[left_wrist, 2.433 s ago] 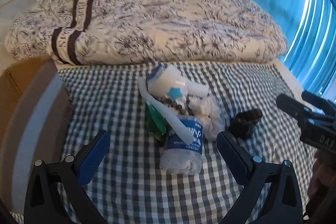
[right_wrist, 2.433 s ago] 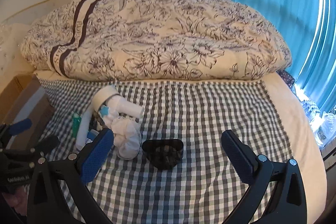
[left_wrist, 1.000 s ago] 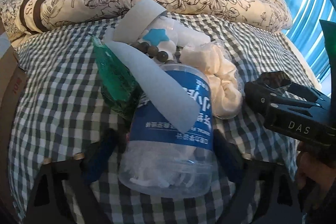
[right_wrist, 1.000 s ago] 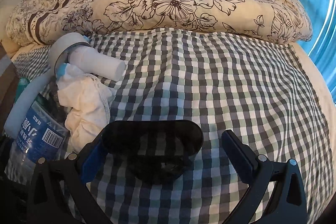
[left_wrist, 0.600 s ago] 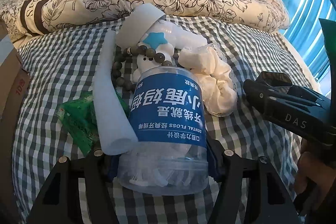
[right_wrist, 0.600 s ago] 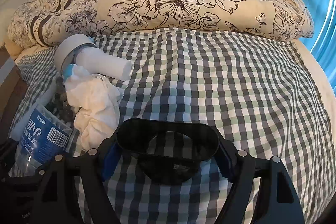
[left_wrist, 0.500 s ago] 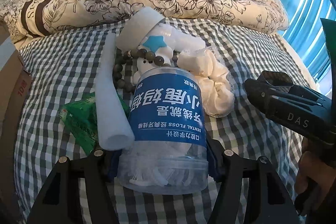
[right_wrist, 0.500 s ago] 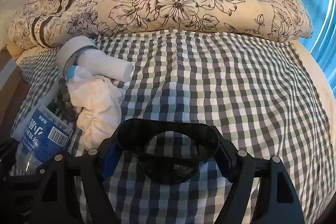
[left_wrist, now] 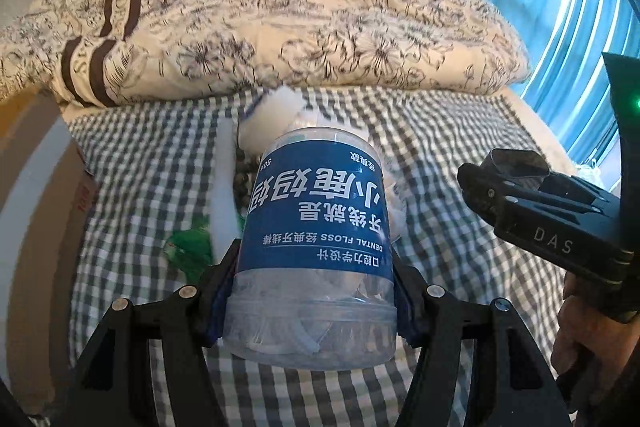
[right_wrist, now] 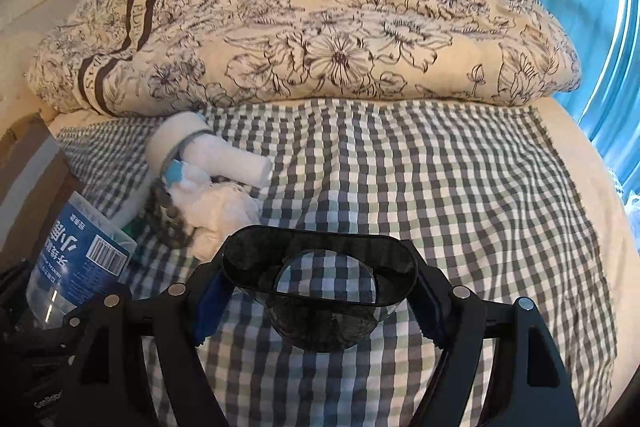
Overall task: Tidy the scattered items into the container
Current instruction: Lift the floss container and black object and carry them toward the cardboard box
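Left gripper [left_wrist: 312, 291] held the floss jar [left_wrist: 316, 227], right gripper [right_wrist: 316, 291] the black holder [right_wrist: 320, 267]; nothing boxed, a pile [right_wrist: 208, 195] left near the bed's [right_wrist: 460, 187] left edge.

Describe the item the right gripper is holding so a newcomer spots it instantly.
On the checked bedspread in front of the floral duvet, find the right gripper. Clamped between its blue pads is a black oval cup, open-topped; its neighbours are mostly white, blue or green.

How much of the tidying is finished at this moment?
Done: nothing visibly in the cardboard box yet. In hand: left gripper clamps the dental floss jar; right gripper clamps the black cup. Left on the bed: white toy, beads, green packet.
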